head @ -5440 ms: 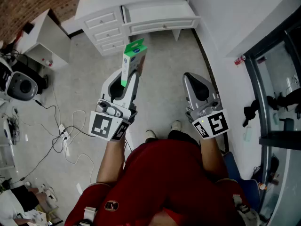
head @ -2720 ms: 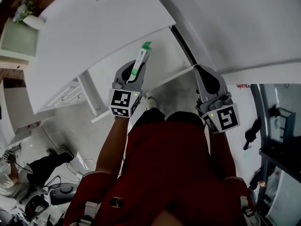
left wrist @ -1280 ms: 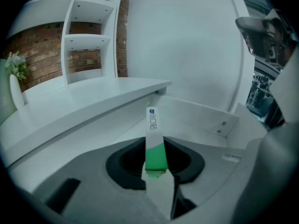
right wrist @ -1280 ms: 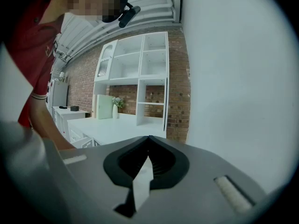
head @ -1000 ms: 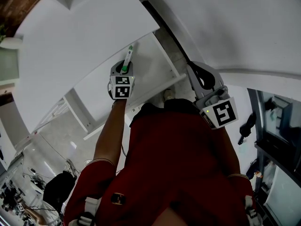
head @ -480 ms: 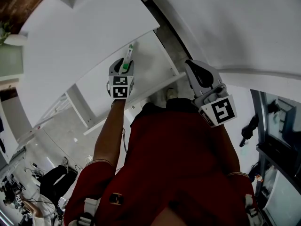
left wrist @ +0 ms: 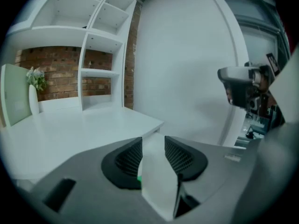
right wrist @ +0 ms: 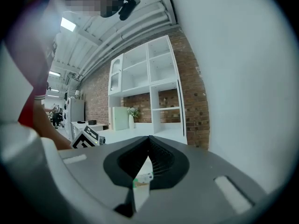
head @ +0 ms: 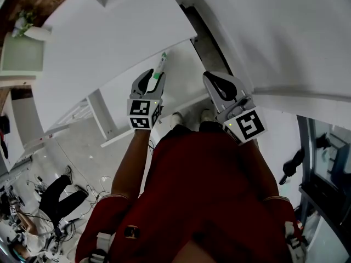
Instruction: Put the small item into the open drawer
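Note:
The small item is a white and green box (head: 160, 64). It stands between the jaws of my left gripper (head: 155, 76), over the open white drawer (head: 184, 70) under the desk. In the left gripper view the box (left wrist: 159, 185) leans loosely between the ribbed pads (left wrist: 130, 158), and the left gripper (left wrist: 153, 146) is closing its jaws a little. My right gripper (head: 211, 80) hangs beside it at the drawer's right end with its jaws together. In the right gripper view, its tips (right wrist: 149, 141) meet, and a white and green scrap shows low in the gap.
The white desk top (head: 109, 37) runs above the drawer, with a vase of flowers (head: 27, 29) at its far left. A stack of shut drawers (head: 71, 119) lies to the left. A person's legs (head: 55, 193) and cables lie on the floor at lower left. A white wall (head: 263, 32) stands at right.
My left gripper has drawn back toward my body, and the box now sticks out farther past its jaws. The right gripper has come closer to the left one.

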The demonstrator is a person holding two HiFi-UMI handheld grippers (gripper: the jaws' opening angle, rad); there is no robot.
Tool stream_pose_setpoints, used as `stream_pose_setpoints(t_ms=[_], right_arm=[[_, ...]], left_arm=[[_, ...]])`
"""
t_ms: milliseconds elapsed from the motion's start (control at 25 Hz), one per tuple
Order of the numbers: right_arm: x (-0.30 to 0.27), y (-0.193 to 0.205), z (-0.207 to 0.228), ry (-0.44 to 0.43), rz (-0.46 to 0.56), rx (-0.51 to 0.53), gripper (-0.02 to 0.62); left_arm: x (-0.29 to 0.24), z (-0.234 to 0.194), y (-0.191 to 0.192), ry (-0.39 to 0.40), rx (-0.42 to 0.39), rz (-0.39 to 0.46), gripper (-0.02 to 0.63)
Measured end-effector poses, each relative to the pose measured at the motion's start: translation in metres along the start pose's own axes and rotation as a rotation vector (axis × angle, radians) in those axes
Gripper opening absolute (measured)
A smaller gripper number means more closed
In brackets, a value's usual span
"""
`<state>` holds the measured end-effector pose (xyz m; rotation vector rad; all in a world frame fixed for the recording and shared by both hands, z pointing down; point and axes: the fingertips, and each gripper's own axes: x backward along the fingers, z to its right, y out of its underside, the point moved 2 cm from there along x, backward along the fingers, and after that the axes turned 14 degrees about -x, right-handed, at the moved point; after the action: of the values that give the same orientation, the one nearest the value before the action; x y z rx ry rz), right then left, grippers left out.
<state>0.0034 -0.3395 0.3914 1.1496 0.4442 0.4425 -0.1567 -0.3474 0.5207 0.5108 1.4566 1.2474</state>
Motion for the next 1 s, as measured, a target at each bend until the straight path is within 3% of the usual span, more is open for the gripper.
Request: stream_pose_setpoints(t_ms=[280, 520, 560, 1000], right_arm=[[-0.011, 0.0, -0.023, -0.104, 0.002, -0.025, 0.012], [-0.012, 0.003, -0.045, -0.185, 0.004, -0.05, 0.012], [-0.012, 0.003, -0.047, -0.194, 0.004, -0.052, 0.012], [-0.014, 0.002, -0.058, -0.223, -0.005, -0.025, 0.012]], left_arm=[[0.044, 0.008, -0.069, -0.016, 0.019, 0.171, 0.116], [0.076, 0.019, -0.102, -0.032, 0.021, 0.289, 0.023], [0.08, 0.022, -0.105, -0.034, 0.02, 0.3, 0.002], [0.092, 0.027, -0.111, -0.042, 0.033, 0.318, 0.002]])
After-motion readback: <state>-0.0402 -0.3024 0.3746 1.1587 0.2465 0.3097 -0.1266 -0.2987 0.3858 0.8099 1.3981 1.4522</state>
